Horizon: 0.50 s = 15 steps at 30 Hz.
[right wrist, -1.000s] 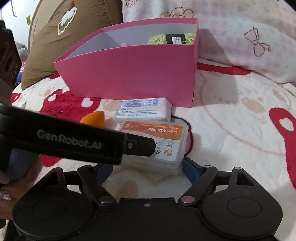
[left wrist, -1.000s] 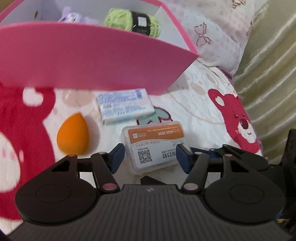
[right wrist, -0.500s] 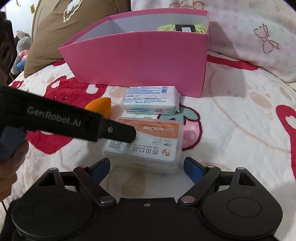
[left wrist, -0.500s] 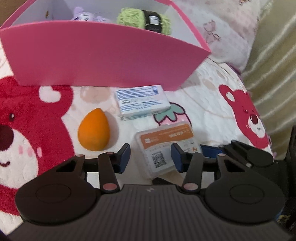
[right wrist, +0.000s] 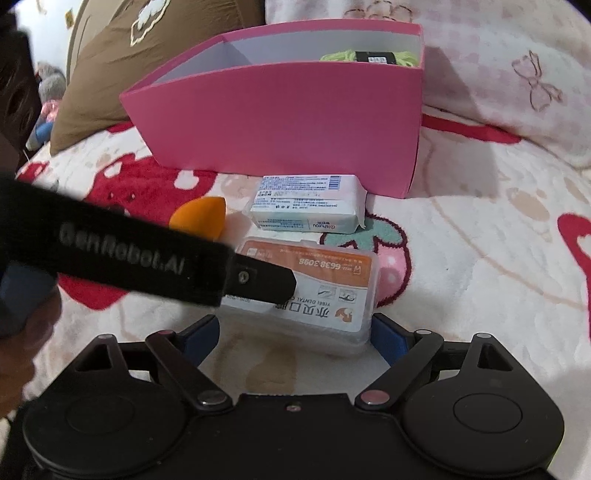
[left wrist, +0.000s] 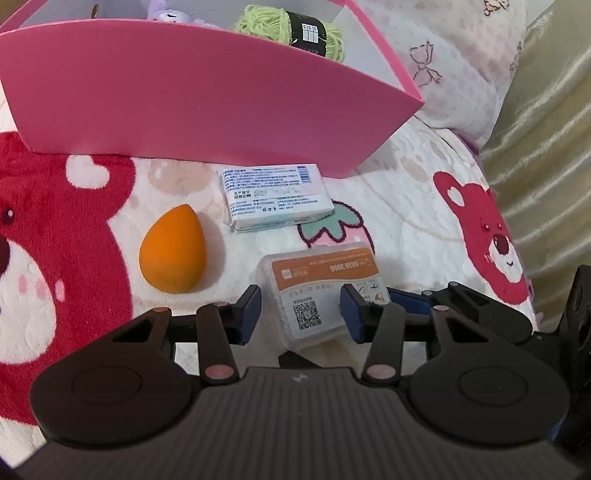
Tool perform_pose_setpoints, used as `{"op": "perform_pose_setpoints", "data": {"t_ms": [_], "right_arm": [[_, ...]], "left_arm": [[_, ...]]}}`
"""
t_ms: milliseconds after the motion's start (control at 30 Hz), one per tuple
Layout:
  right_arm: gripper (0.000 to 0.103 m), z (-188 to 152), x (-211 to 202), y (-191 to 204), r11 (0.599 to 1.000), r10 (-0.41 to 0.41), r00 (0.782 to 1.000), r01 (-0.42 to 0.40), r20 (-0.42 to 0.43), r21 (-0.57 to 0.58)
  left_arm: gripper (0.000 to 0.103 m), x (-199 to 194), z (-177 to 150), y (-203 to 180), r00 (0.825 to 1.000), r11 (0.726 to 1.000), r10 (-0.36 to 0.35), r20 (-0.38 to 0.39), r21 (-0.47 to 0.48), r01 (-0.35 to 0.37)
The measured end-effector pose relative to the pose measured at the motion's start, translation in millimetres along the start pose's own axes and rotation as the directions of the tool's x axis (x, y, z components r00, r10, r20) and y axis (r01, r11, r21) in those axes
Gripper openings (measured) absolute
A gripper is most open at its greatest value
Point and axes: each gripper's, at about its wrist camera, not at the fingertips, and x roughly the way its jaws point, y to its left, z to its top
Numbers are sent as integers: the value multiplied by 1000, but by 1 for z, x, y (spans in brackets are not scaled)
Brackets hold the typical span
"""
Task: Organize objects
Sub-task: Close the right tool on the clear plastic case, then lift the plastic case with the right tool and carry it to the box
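Observation:
A clear plastic box with an orange label (left wrist: 321,291) lies on the bear-print blanket; it also shows in the right wrist view (right wrist: 314,291). My left gripper (left wrist: 301,312) is open, its blue pads either side of the box's near end. My right gripper (right wrist: 295,334) is open and straddles the same box from the other side. Behind lie a white wipes pack (left wrist: 273,197) (right wrist: 308,208) and an orange makeup sponge (left wrist: 173,254) (right wrist: 199,218). A pink box (left wrist: 184,96) (right wrist: 280,125) holds green yarn (left wrist: 295,29) and a purple plush (left wrist: 166,13).
The left gripper's black body (right wrist: 129,258) crosses the right wrist view and hides part of the sponge. A brown pillow (right wrist: 122,55) lies back left and a pink patterned pillow (right wrist: 498,66) back right. A beige curtain (left wrist: 546,147) hangs at the right.
Both grippers have pulled back and risen a little, so more blanket and box show. The left gripper's jaws have narrowed around the labelled box, which has turned slightly.

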Motion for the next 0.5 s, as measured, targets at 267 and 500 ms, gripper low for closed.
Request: {"op": "perform_pose_setpoints", "data": {"t_ms": [267, 500], "right_arm": [[89, -1, -4, 2, 1000, -8, 1000, 8, 10, -14], [89, -2, -8, 5, 1000, 2, 1000, -2, 21, -22]], "left_arm": [[43, -8, -1, -2, 1000, 1000, 13, 12, 9, -13], [43, -20, -4, -10, 999, 996, 44, 26, 78, -46]]}}
